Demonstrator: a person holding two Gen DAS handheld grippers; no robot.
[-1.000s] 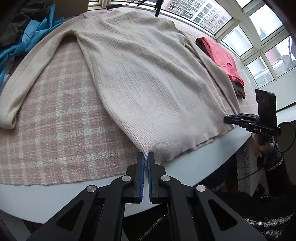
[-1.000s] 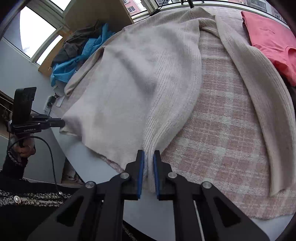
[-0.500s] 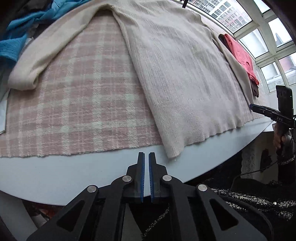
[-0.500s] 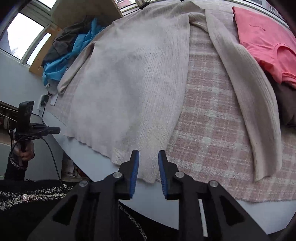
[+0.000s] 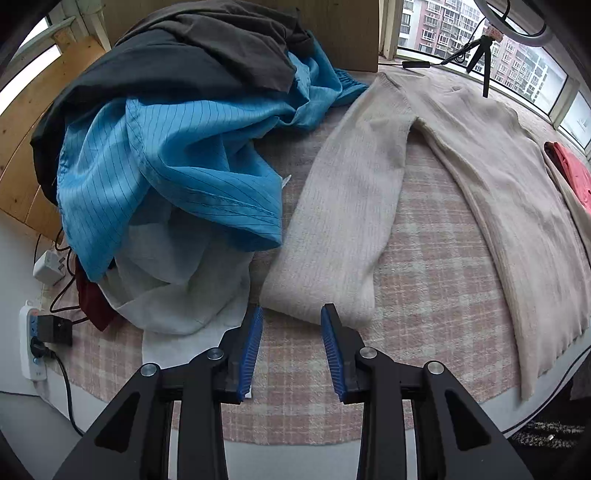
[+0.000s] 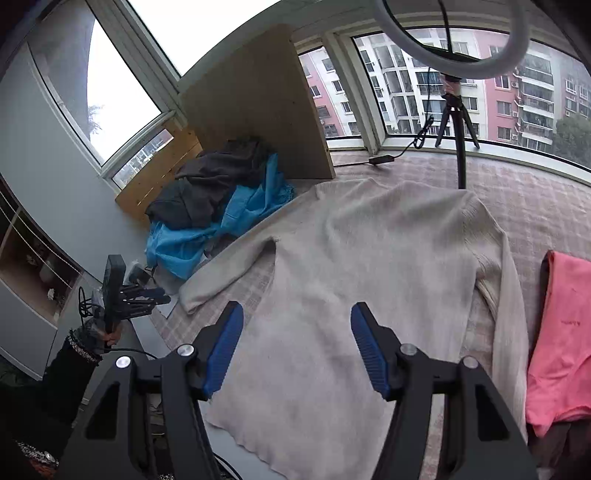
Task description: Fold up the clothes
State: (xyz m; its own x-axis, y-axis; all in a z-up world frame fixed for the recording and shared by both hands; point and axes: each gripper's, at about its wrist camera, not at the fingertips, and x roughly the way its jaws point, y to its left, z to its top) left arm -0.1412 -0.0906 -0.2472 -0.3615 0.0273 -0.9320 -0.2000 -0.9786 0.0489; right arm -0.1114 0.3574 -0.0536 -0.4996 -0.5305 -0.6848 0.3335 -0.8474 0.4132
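Left gripper (image 5: pixel 291 347) is spread open, sleeve cuff (image 5: pixel 317 306) of the beige sweater (image 6: pixel 362 266) just above its tips. Right gripper (image 6: pixel 297 350) gapes wide too, empty, sweater body filling mid-frame between its fingers.

we are in a lived-in flat, in a glazed bay or sunroom high up: curved windows (image 6: pixel 491 85) fill the upper right of the frame, with pink apartment blocks (image 6: pixel 498 88) outside. a plaid cloth (image 5: pixel 436 258) covers the table at centre, laundry (image 5: pixel 173 129) heaps at upper left, and a ring light (image 6: pixel 447 33) on a tripod (image 6: pixel 456 122) stands by the glass.
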